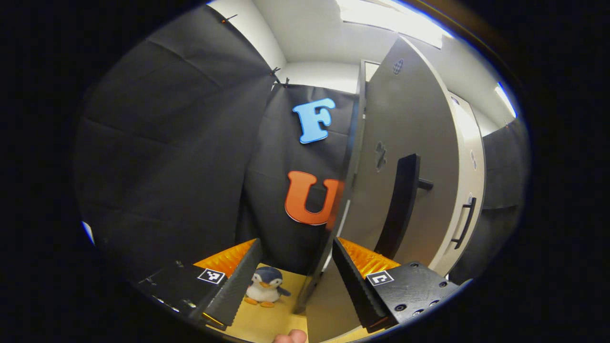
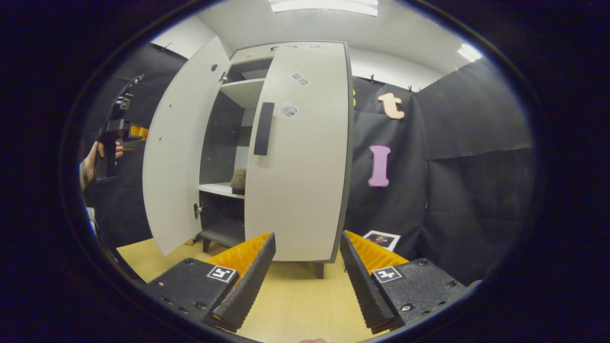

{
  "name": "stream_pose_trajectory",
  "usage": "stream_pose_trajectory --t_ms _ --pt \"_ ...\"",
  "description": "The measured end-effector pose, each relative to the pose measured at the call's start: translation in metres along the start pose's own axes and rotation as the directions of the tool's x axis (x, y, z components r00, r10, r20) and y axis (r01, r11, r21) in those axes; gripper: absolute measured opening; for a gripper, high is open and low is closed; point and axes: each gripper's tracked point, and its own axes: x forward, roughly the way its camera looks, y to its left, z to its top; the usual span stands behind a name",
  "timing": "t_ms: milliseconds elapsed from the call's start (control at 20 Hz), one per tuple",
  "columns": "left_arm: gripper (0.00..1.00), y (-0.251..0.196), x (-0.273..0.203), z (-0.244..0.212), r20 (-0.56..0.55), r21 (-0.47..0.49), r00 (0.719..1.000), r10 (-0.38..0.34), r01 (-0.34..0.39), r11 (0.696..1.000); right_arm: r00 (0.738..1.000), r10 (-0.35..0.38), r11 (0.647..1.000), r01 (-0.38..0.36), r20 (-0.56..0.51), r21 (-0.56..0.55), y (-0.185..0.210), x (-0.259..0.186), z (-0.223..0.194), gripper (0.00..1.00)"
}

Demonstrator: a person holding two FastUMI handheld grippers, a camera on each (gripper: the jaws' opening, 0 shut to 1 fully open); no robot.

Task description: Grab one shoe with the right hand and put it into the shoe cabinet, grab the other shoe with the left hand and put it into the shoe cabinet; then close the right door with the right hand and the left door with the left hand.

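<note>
The shoe cabinet (image 2: 300, 157) stands on the wooden floor. Its right door (image 2: 305, 190) looks shut, and its left door (image 2: 174, 157) is swung wide open. Through the gap, a brownish shoe (image 2: 238, 180) rests on the middle shelf (image 2: 220, 189). My right gripper (image 2: 308, 236) is open and empty, a short way in front of the right door. My left gripper (image 2: 114, 136), held by a hand, hovers behind the open left door. In the left gripper view, my left gripper (image 1: 296, 242) is open, with the left door's edge (image 1: 345, 190) and black handle (image 1: 402, 205) just ahead.
A small penguin plush (image 1: 264, 286) sits on the floor by the black cloth wall, left of the open door. A printed card (image 2: 381, 239) lies on the floor right of the cabinet. Black cloth walls enclose the booth on all sides.
</note>
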Motion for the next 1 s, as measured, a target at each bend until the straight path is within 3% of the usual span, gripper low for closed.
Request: stream_pose_trajectory --t_ms 250,500,600,800,1000 --pt "0.92 -0.055 0.005 -0.019 -0.022 -0.066 0.994 -0.111 0.109 0.992 0.999 -0.042 0.999 0.042 0.0 0.016 -0.017 -0.004 0.002 0.9" --pt "0.92 -0.095 0.03 -0.033 -0.031 -0.047 0.986 -0.166 0.165 0.985 0.997 -0.083 0.996 0.083 0.007 0.04 -0.029 -0.004 0.004 0.9" --pt "0.92 -0.102 0.041 -0.038 -0.039 -0.045 0.986 -0.161 0.16 0.986 0.995 -0.098 0.994 0.098 0.006 0.048 -0.033 -0.006 0.003 0.9" --pt "0.92 -0.084 0.04 -0.033 -0.013 -0.022 0.997 -0.076 0.076 0.997 0.994 -0.112 0.992 0.111 0.009 0.058 -0.036 -0.011 0.006 0.9" --pt "0.92 -0.083 0.004 -0.025 0.004 -0.023 0.996 -0.088 0.088 0.996 0.994 -0.113 0.992 0.113 -0.003 0.063 -0.035 -0.009 0.003 0.9"
